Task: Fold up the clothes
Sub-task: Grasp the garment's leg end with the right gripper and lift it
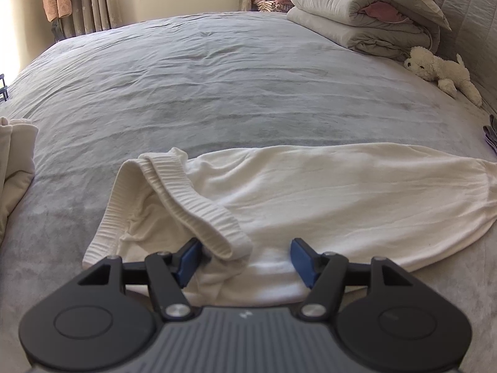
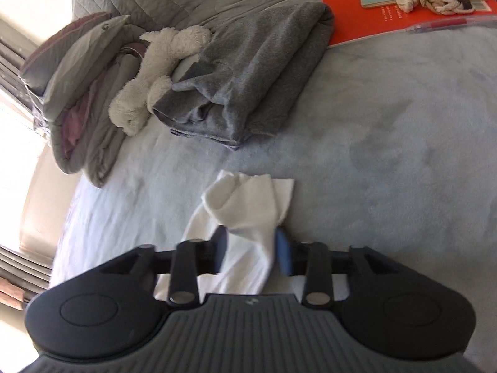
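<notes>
A white garment (image 1: 310,192) lies flat across the grey bed sheet (image 1: 202,87), its ribbed waistband (image 1: 186,199) folded over at the left end. My left gripper (image 1: 245,259) hovers open over the near edge, with the waistband's folded tip lying between the blue pads (image 1: 303,259), closer to the left one. In the right wrist view the garment's white cuff end (image 2: 248,205) stands bunched up between the fingers of my right gripper (image 2: 253,248). The jaws stand apart and the cloth fills the gap loosely; I see no squeeze on it.
Folded grey quilts (image 1: 357,15) and a white plush dog (image 1: 441,68) sit at the bed's far right. A folded dark grey garment (image 2: 248,74) lies beside the plush dog (image 2: 155,77), with an orange book (image 2: 388,15) behind. Cream cloth (image 1: 14,161) lies at the left edge.
</notes>
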The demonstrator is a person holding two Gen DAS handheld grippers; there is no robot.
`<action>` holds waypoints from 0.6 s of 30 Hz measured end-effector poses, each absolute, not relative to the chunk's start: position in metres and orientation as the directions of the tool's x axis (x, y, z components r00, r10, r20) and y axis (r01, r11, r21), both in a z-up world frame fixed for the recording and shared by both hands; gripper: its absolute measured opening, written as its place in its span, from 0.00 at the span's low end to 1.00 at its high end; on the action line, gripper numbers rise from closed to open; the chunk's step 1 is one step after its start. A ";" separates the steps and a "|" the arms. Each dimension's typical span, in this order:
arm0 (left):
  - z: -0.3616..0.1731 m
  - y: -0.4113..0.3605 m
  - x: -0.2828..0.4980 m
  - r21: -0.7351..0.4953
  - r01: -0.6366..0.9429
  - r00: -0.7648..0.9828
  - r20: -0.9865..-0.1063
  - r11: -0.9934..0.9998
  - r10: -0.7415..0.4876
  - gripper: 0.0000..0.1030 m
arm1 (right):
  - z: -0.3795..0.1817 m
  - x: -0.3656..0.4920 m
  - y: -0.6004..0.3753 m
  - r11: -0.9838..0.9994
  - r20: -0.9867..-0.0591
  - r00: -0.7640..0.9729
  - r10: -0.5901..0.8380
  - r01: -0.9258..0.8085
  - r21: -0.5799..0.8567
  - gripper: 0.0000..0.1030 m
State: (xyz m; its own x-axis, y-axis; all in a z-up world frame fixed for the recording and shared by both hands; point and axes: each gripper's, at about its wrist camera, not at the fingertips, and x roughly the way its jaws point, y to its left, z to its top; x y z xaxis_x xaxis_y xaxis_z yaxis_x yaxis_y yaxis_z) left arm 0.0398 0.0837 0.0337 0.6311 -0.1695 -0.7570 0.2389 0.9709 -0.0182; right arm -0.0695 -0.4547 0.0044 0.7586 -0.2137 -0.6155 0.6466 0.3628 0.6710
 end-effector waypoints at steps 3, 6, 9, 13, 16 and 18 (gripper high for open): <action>0.033 0.084 0.040 -0.018 0.238 0.631 -0.757 0.971 -0.169 0.63 | 0.010 -0.060 -0.447 0.434 -0.618 0.754 -0.223 0.644 0.630 0.74; 0.033 0.083 0.040 -0.018 0.238 0.631 -0.758 0.971 -0.168 0.63 | 0.014 -0.044 -0.436 0.545 -0.654 0.706 -0.272 0.673 0.500 0.49; 0.033 0.084 0.040 -0.018 0.239 0.632 -0.757 0.971 -0.169 0.63 | 0.015 -0.040 -0.431 0.581 -0.658 0.694 -0.292 0.676 0.454 0.08; 0.034 0.086 0.041 -0.026 0.232 0.631 -0.757 0.972 -0.171 0.63 | 0.037 -0.047 -0.415 0.657 -0.556 0.740 -0.379 0.638 0.401 0.08; 0.033 0.086 0.042 -0.025 0.231 0.630 -0.758 0.973 -0.169 0.63 | 0.047 -0.048 -0.409 0.692 -0.504 0.761 -0.409 0.619 0.373 0.08; 0.033 0.086 0.042 -0.022 0.231 0.630 -0.759 0.973 -0.167 0.63 | 0.045 -0.046 -0.415 0.674 -0.522 0.743 -0.420 0.640 0.368 0.08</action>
